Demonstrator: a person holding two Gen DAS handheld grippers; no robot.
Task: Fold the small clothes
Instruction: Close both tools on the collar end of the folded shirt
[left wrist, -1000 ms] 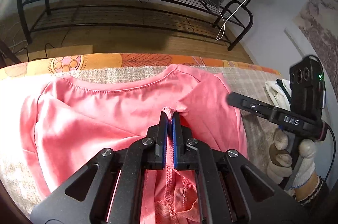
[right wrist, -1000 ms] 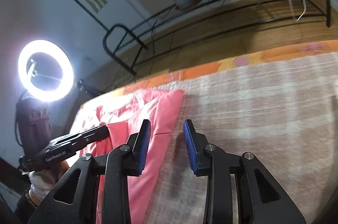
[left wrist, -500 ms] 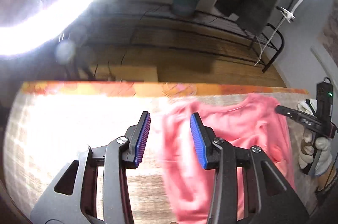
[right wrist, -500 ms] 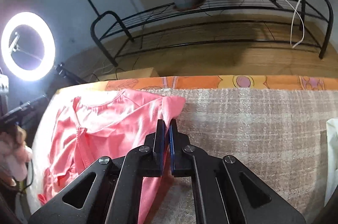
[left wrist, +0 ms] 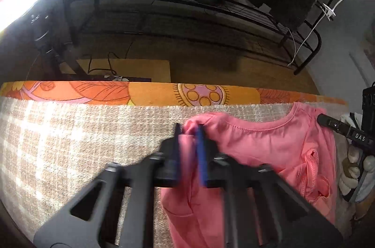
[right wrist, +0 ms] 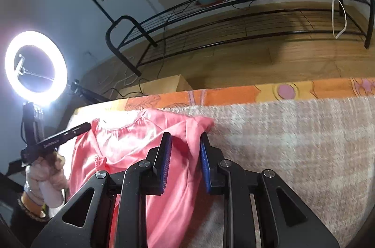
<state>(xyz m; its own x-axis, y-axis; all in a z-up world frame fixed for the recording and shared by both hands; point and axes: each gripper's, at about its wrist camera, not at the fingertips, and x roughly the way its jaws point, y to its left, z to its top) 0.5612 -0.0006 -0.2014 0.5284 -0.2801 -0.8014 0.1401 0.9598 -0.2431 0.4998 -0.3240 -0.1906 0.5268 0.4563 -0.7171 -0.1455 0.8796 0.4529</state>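
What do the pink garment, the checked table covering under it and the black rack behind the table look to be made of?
Pink garment: thin knit fabric, probably a jersey, slightly glossy; it drapes in soft folds and has a stitched neckline.
Checked covering: coarse woven textile, matte and nubby, in beige and white.
Rack: apparently metal, with bent black tube and thin wire shelves; whether painted or coated is unclear.

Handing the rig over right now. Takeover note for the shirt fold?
Left gripper: shut on a bunched edge of the pink shirt; its jaws have just closed.
Right gripper: open, its jaws have just been opening; the shirt's other shoulder lies between them, not pinched.
Shirt: rumpled on the checked blanket, neckline toward the far edge.
Done: no finished fold visible.
Left: probably spread it flat, turn the sides in, then fold it up.
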